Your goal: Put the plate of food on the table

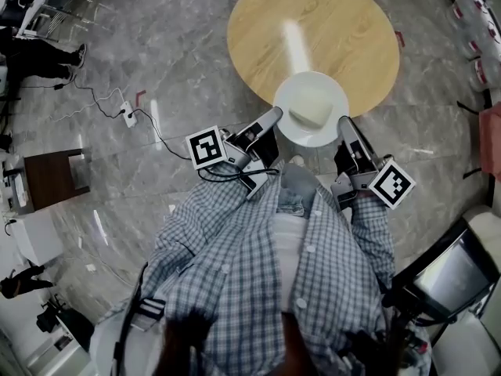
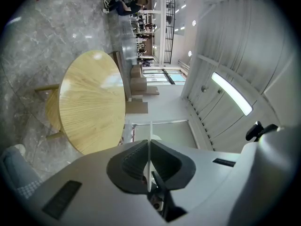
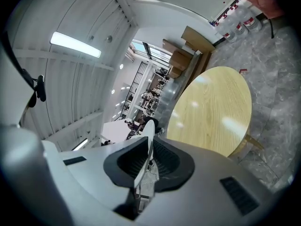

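A white plate with a pale block of food hangs over the near edge of the round wooden table. Whether it touches the tabletop I cannot tell. My left gripper is shut on the plate's left rim, and my right gripper is shut on its right rim. In the left gripper view the plate shows edge-on as a thin white line between the dark pads, with the table beyond. The right gripper view shows the same: the plate's rim is pinched, and the table lies ahead.
The floor is grey marble. A power strip with cables lies to the left, near a dark wooden stand. A person stands at the far left. Bottles line the upper right; a chair is at the lower right.
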Demonstrator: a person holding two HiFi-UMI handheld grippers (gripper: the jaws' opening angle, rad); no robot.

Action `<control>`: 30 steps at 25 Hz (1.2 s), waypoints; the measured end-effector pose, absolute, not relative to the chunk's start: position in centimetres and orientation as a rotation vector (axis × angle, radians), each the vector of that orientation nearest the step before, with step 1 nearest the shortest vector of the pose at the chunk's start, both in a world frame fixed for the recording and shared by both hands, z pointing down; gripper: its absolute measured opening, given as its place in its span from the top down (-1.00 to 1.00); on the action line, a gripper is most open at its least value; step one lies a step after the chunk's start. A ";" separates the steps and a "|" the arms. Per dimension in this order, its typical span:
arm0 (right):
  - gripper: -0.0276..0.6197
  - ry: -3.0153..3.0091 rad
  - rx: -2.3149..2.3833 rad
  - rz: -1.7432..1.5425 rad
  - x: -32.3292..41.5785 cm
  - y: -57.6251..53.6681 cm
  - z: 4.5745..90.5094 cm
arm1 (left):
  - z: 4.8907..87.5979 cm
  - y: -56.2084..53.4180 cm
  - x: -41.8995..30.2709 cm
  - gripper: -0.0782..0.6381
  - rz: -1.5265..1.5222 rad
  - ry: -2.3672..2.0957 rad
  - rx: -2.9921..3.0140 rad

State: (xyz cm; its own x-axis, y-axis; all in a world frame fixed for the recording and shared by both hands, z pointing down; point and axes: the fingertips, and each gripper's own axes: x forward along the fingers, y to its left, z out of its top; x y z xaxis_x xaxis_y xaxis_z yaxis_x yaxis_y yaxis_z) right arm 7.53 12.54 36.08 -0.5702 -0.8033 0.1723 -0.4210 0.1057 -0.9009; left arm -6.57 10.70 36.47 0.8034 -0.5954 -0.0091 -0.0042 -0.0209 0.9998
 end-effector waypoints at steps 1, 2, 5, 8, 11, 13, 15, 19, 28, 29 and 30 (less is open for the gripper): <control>0.81 2.033 -1.196 -1.453 7.5 12.5 36.0 | 36.4 10.7 -6.6 0.72 -0.504 -0.501 1.533; 0.81 2.038 -1.195 -1.450 7.5 12.5 35.9 | 36.4 10.7 -6.6 0.72 -0.504 -0.503 1.533; 0.81 2.040 -1.207 -1.455 7.5 12.4 35.8 | 36.3 10.5 -6.7 0.72 -0.500 -0.507 1.537; 0.81 2.029 -1.222 -1.455 7.8 12.6 35.8 | 36.0 10.6 -6.5 0.72 -0.492 -0.501 1.548; 0.81 2.027 -1.211 -1.441 8.0 12.4 35.4 | 35.8 10.3 -6.2 0.72 -0.491 -0.498 1.552; 0.81 2.023 -1.209 -1.440 8.1 12.4 35.4 | 35.8 10.2 -6.0 0.72 -0.490 -0.494 1.555; 0.81 2.019 -1.214 -1.438 7.9 12.8 35.7 | 36.0 10.4 -6.1 0.72 -0.487 -0.488 1.562; 0.81 2.015 -1.234 -1.435 8.0 12.9 36.3 | 36.6 10.4 -6.1 0.72 -0.487 -0.479 1.562; 0.81 1.983 -1.259 -1.430 10.5 8.9 36.1 | 36.7 6.0 -3.5 0.72 -0.456 -0.460 1.556; 0.81 1.984 -1.270 -1.425 10.5 8.5 36.0 | 36.6 5.5 -3.6 0.72 -0.451 -0.455 1.557; 0.81 1.983 -1.280 -1.420 10.5 8.1 35.9 | 36.6 5.1 -3.5 0.72 -0.447 -0.449 1.555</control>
State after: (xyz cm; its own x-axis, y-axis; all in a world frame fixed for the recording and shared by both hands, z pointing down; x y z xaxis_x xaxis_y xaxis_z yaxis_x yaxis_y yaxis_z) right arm 10.53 8.06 35.92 -0.5101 -0.8390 0.1893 -0.4497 0.0726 -0.8902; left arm -3.50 5.10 36.58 0.8423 -0.5390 -0.0076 -0.0093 -0.0286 0.9995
